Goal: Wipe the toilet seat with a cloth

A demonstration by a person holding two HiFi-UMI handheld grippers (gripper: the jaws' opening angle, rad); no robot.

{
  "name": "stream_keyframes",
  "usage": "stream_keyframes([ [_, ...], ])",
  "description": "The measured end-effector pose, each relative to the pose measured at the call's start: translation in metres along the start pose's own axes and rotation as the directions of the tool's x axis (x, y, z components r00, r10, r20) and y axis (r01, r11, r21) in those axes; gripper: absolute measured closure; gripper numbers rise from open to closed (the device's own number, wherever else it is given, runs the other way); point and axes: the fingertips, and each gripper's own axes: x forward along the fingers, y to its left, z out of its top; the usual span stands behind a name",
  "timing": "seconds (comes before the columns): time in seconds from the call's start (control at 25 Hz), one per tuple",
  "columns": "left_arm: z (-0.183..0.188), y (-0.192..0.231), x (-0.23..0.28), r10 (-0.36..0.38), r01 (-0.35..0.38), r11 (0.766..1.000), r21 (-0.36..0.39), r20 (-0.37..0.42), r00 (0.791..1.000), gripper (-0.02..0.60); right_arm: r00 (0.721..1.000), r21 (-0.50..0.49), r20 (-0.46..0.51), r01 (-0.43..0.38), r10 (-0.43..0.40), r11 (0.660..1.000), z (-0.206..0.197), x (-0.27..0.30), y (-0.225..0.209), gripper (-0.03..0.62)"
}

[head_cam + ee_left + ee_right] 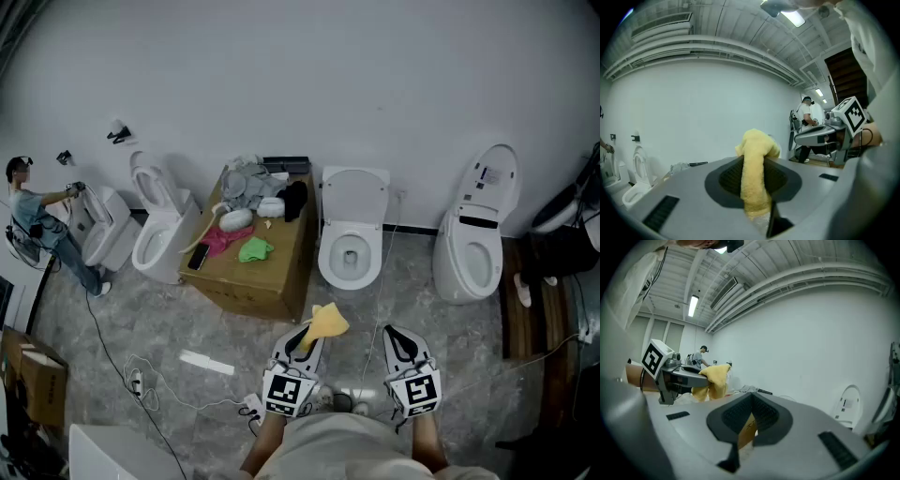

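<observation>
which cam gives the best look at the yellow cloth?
Left gripper view: the yellow cloth fills the centre, pinched in the left tongs. Head view shows it small, sticking out of those tongs' tip, short of the middle toilet. Right gripper view catches it side-on, off at the left.

fig.: white wall (300, 84) at rear; grey marbled floor (422, 309); cardboard box (272, 277) by wall, clutter on top; ribbed ceiling (740, 18) w/ strip light (794, 18) & pipes (717, 47).
</observation>
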Motion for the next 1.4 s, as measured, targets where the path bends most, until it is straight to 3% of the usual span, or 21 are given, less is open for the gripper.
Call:
stream_keyframes([
  [0.4, -0.002, 0.054, 0.022, -0.049, 0.049, 0.999, 0.002, 0.030, 0.998, 0.483, 0.998, -0.039, 0.022, 0.051, -0.050, 0.998, 0.017, 0.050, 0.014, 0.586],
  [0.76, -0.006, 0.077, 0.058, -0.079, 0.080, 0.997, -0.019, 0.027, 0.997, 0.483, 0.997, -0.033, -0.032, 0.075, -0.076, 0.997, 0.008, 0.079, 0.000, 0.586],
  [1.04, -0.010, 0.091, 0.103, -0.058, 0.058, 0.998, -0.029, 0.007, 0.998, 0.483, 0.997, -0.011, -0.034, 0.068, -0.069, 0.998, -0.005, 0.116, -0.040, 0.586],
  [1.4, 0.000, 0.116, 0.185, 0.016, -0.016, 1.000, -0.016, -0.035, 0.999, 0.483, 1.000, 0.007, -0.021, -0.014, 0.014, 1.000, -0.005, 0.185, -0.114, 0.586],
])
